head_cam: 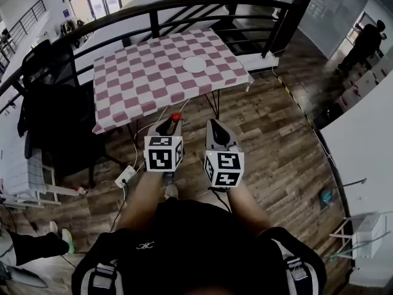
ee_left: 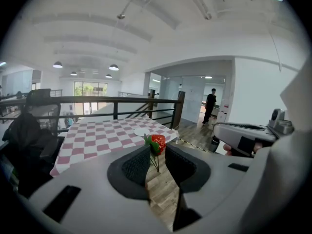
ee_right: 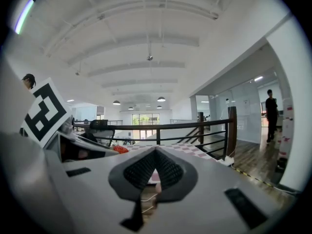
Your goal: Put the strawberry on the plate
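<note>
Pinching a small red strawberry with green leaves (ee_left: 158, 143) at the very tips of its dark ribbed pads, the left gripper (ee_left: 157, 153) has its jaws drawn in on the fruit, which sits upright between them with the leaves turned to the left pad. In the head view the same left gripper (head_cam: 172, 123) is held out in front of the person's body with the strawberry (head_cam: 176, 116) showing at its tip, in the air by the near edge of the table and not over the plate. The right gripper (ee_right: 156, 152) has its jaws brought together with nothing between them; in the head view the right gripper (head_cam: 216, 125) is just beside the left one, level with it. Below both lies a brown wooden plank floor (head_cam: 270, 146). Ahead stands a rectangular table under a red-and-white checked cloth (head_cam: 141, 78), and on it, toward the far side, rests a round white plate (head_cam: 194, 64), well apart from the strawberry. From the left gripper view the plate (ee_left: 141, 131) appears just beyond the fruit. A black metal railing (head_cam: 184, 8) curves behind the table, a black office chair (head_cam: 43, 103) stands to its left, and a white power strip (head_cam: 125, 177) lies on the floor by the near left leg. A person in dark clothes (head_cam: 366, 42) stands far off at the right.
</note>
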Demonstrator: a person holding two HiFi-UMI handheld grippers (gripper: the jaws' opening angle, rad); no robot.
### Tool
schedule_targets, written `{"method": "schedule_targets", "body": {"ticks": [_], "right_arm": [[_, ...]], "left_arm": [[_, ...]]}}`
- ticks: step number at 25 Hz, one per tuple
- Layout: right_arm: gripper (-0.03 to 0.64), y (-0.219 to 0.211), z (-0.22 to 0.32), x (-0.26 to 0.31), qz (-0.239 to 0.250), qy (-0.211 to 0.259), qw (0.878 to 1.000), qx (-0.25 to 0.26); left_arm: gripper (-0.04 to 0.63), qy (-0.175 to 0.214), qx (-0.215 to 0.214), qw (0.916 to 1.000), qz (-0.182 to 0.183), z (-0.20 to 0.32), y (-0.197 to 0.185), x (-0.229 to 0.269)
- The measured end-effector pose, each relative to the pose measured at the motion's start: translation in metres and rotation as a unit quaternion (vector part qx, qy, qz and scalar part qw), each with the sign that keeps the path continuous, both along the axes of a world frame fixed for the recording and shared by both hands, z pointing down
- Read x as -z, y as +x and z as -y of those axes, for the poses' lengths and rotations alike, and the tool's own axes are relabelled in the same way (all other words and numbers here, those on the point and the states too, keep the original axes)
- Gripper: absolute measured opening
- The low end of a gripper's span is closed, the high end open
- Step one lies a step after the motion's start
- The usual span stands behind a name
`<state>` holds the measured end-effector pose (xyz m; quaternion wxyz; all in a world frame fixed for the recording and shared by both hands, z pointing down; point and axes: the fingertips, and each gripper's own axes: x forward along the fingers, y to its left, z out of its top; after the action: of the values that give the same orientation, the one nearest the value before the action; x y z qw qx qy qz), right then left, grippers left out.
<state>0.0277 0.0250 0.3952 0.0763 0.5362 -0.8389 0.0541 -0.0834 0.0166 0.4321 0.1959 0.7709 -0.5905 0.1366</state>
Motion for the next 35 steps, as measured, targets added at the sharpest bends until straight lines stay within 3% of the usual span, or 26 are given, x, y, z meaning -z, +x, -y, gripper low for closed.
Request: {"method": "schedule_targets", "body": {"ticks": [9,19,35], "right_arm": [[0.006,-0.055,0.097,0.001,-0.005,0.013,0.998,-0.057],[0.005,-0.06,0.169,-0.019,-0.003,-0.004,0.996,-0.092],[0.006,-0.006,0.37,-0.029,0.019,-0.018,0.999,-0.029]], "left_arm": [[0.097,0.001,-0.059,0.9982,-0.009,0.112,-0.051,-0.004],[0.097,-0.009,-0.099,0.995,-0.003,0.189,-0.053,-0.019],[0.097,-0.039,-0.039,0.998,0.031,0.368,-0.004,-0.04]]}}
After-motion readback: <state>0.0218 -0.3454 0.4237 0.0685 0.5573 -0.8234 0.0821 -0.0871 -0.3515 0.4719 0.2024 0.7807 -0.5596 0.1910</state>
